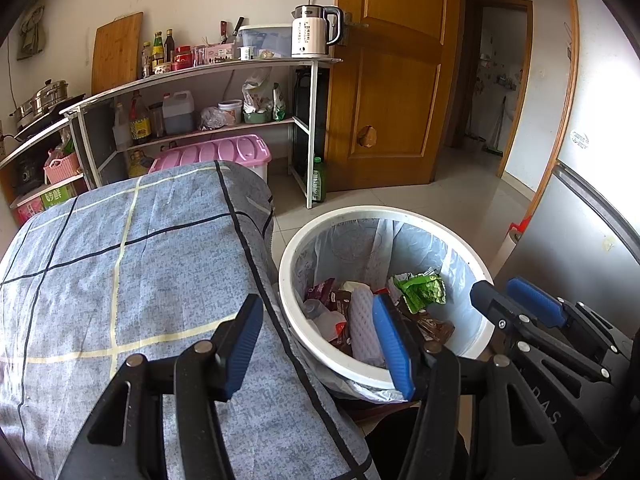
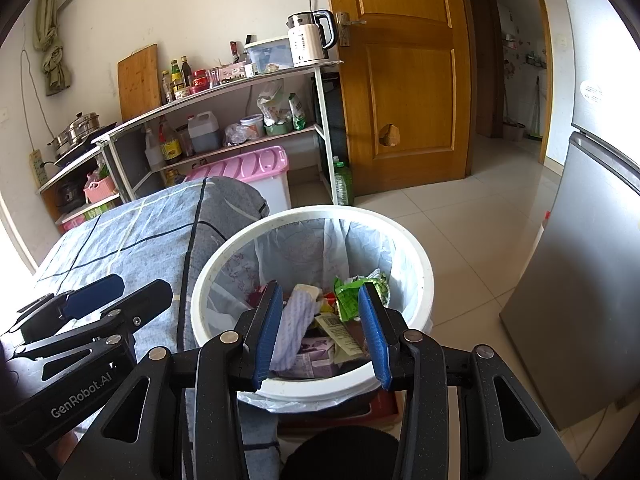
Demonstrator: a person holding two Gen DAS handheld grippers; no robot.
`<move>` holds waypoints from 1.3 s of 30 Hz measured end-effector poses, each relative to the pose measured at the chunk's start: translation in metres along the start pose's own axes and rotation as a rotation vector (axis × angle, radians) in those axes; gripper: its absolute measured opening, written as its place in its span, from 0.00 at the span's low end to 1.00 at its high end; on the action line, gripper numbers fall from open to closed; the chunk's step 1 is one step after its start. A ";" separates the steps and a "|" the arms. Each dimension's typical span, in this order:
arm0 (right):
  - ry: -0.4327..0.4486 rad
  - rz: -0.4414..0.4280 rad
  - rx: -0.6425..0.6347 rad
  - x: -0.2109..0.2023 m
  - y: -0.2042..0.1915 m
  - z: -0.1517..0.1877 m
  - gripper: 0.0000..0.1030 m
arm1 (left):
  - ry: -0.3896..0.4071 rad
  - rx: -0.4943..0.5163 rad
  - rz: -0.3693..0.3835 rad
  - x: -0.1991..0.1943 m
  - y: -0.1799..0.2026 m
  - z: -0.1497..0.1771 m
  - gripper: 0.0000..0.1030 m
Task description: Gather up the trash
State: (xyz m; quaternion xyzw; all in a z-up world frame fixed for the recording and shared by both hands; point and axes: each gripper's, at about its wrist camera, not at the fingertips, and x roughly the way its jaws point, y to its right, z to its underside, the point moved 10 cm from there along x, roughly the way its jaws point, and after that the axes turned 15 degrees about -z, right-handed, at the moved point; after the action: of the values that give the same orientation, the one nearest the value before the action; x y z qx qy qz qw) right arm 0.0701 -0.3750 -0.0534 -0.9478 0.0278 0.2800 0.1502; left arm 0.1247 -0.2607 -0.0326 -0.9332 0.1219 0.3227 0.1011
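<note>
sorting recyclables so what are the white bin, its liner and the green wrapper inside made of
Round white bin: apparently rigid plastic, smooth, slightly scuffed rim. Pale translucent liner: thin plastic film, wrinkled, see-through. Crumpled green wrapper: probably glossy plastic or foil-lined film; sharp shiny creases.

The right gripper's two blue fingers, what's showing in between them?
Trash in the white bin: a white mesh sleeve and wrappers, seen in the right wrist view; the right gripper holds nothing.

White bin [image 1: 288, 280] (wrappers inside) stands beside the cloth-covered table [image 1: 120, 260].
</note>
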 end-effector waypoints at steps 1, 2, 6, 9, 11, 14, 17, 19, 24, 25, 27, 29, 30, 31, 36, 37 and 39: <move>-0.001 0.000 -0.001 0.000 0.000 0.000 0.39 | -0.001 0.002 -0.002 0.001 0.000 0.000 0.59; -0.003 0.001 -0.002 0.000 0.000 0.000 0.39 | -0.002 0.001 -0.001 0.000 0.000 0.000 0.59; -0.006 0.000 -0.001 0.001 0.000 0.000 0.39 | -0.001 0.000 -0.001 0.000 0.000 0.000 0.60; -0.006 0.001 0.000 0.001 -0.001 0.000 0.39 | 0.000 0.000 -0.003 0.001 -0.001 0.000 0.60; -0.006 0.000 -0.001 0.001 0.000 0.000 0.39 | -0.002 -0.001 -0.002 0.002 -0.001 0.000 0.60; -0.006 -0.001 0.000 0.001 0.000 0.000 0.39 | -0.001 -0.001 -0.002 0.002 -0.002 0.000 0.60; -0.005 -0.002 -0.001 0.001 0.000 0.000 0.39 | -0.001 -0.001 0.001 0.001 -0.002 0.001 0.60; -0.004 -0.001 -0.001 0.001 -0.001 0.000 0.39 | 0.001 -0.007 0.003 0.001 -0.002 0.000 0.60; -0.004 -0.001 -0.001 0.001 -0.001 0.000 0.39 | 0.001 -0.008 0.002 0.000 -0.003 0.000 0.60; -0.004 -0.001 -0.001 0.001 -0.001 0.000 0.40 | 0.000 -0.012 -0.002 -0.001 -0.004 0.001 0.60; -0.003 -0.001 0.000 0.001 0.000 0.000 0.39 | 0.002 -0.015 0.008 -0.002 -0.004 0.000 0.60; -0.005 0.000 0.001 0.002 0.000 0.000 0.40 | -0.001 -0.017 0.012 -0.003 -0.004 0.000 0.60; -0.004 -0.001 0.001 0.002 0.000 0.000 0.40 | 0.000 -0.016 0.016 -0.003 -0.004 -0.001 0.60; -0.004 0.000 0.001 0.002 0.000 0.000 0.40 | -0.002 -0.016 0.017 -0.003 -0.004 0.000 0.60; -0.003 0.001 0.004 0.002 0.000 0.000 0.39 | -0.006 -0.019 0.016 -0.002 -0.005 0.000 0.60; -0.003 0.001 0.005 0.002 0.000 0.000 0.39 | -0.008 -0.020 0.015 -0.002 -0.005 0.001 0.60; -0.004 0.002 0.006 0.002 0.000 0.001 0.39 | -0.004 -0.022 0.011 -0.002 -0.005 0.000 0.60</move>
State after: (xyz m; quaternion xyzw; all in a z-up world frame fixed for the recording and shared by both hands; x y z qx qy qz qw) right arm 0.0714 -0.3745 -0.0548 -0.9467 0.0291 0.2819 0.1531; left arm 0.1244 -0.2555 -0.0308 -0.9329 0.1232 0.3264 0.0895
